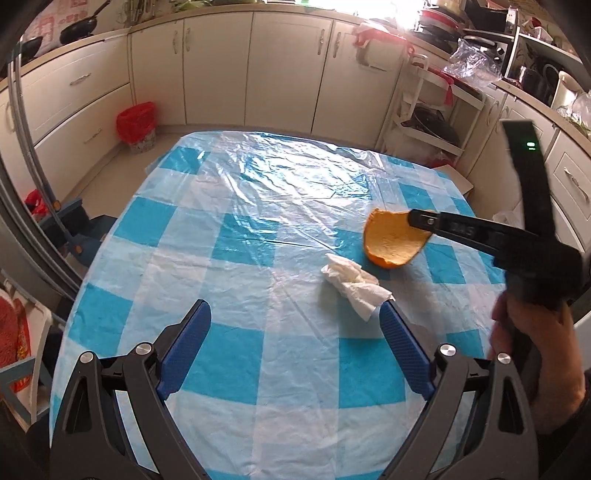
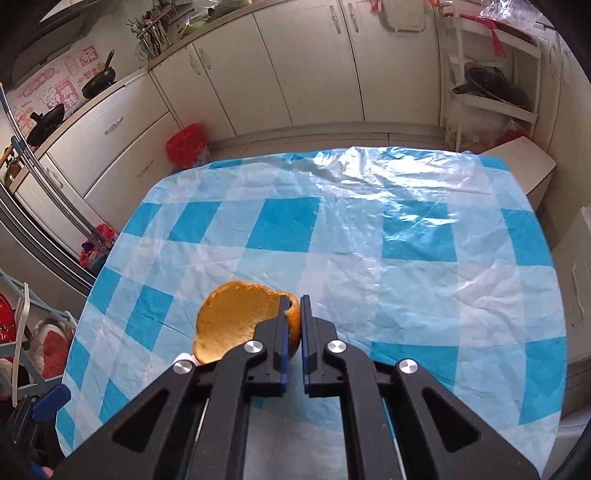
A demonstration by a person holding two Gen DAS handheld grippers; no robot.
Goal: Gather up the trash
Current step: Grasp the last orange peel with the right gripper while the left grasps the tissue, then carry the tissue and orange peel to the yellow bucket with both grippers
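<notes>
One orange peel (image 2: 236, 317) clamped in right claw (image 2: 294, 306); one tissue (image 1: 354, 286); left claw (image 1: 295, 314) apart.

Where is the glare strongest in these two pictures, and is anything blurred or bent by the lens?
Left wrist view: a blown-out white patch on the cabinets, sheen on the tablecloth; the right gripper and hand look slightly soft. Right wrist view: sheen on the tablecloth's far half; orange peel sharp. Both bend the cabinets and darken corners.

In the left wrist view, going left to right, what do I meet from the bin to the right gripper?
Red bin → crumpled tissue → orange peel → right gripper, shut on the peel's edge.
</notes>
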